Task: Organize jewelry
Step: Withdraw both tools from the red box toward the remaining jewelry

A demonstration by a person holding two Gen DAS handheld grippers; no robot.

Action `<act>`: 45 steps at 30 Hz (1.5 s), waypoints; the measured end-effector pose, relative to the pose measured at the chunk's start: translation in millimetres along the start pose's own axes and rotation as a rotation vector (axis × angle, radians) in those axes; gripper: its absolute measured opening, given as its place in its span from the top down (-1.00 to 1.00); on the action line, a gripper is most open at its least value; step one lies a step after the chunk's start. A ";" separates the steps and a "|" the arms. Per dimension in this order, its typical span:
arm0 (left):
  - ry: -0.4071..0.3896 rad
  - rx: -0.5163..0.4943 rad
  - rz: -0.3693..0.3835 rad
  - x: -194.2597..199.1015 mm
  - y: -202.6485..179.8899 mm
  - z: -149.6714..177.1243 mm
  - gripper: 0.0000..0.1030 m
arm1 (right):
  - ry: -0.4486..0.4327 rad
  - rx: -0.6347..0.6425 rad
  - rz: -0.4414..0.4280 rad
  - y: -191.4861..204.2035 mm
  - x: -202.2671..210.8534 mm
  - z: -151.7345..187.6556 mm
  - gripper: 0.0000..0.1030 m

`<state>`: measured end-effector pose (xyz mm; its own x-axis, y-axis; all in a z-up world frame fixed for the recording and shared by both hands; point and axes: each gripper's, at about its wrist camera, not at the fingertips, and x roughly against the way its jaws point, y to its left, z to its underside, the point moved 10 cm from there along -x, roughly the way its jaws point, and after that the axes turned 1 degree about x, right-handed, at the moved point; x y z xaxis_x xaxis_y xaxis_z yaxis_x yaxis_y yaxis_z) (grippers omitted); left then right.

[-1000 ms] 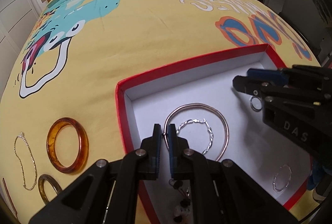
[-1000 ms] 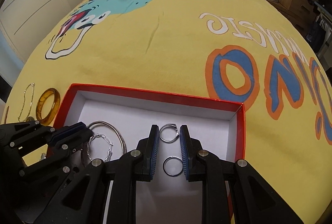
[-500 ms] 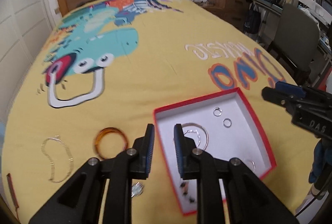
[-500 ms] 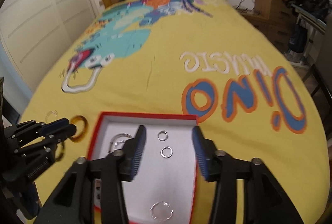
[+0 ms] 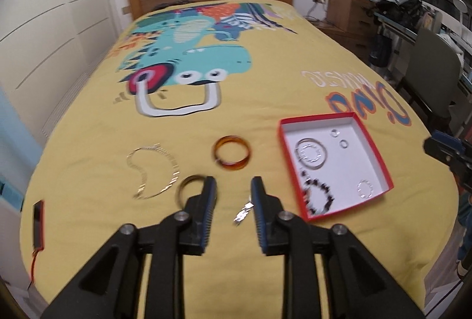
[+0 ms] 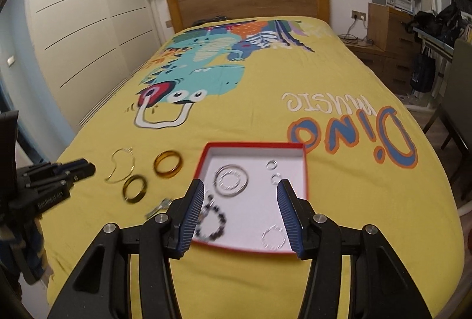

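On the yellow dino bedspread (image 6: 265, 77) sits a red box (image 6: 305, 168) holding hoops, rings and a beaded bracelet (image 6: 214, 220). Two amber bangles (image 5: 232, 156) and a chain (image 5: 153, 171) lie beside it. Left gripper (image 5: 233, 195) is opening, empty; right gripper (image 6: 240, 201) hangs open, empty.

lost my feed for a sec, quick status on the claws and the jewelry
Left claw opening, empty. Right claw open, empty, above red box. Amber bangle, olive ring, gold chain on bedspread. Nothing in the way.
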<state>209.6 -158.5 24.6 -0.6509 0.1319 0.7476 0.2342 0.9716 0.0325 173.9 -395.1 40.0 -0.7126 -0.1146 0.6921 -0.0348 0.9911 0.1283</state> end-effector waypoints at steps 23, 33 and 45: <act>-0.053 0.196 -0.092 78.3 145.6 77.3 0.37 | -0.015 0.073 -0.066 101.1 42.6 47.7 0.01; 0.019 0.247 -0.083 44.1 163.1 107.2 0.37 | 0.074 0.110 -0.134 143.5 -2.5 74.8 0.01; 0.129 0.276 -0.009 -34.5 150.8 116.8 0.37 | 0.232 0.103 -0.190 170.3 -88.4 107.5 0.01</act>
<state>183.1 6.4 -73.8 -0.5505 0.1144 0.8269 0.0127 0.9916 -0.1287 155.7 -209.0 -75.7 -0.5080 -0.2984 0.8080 -0.2312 0.9509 0.2058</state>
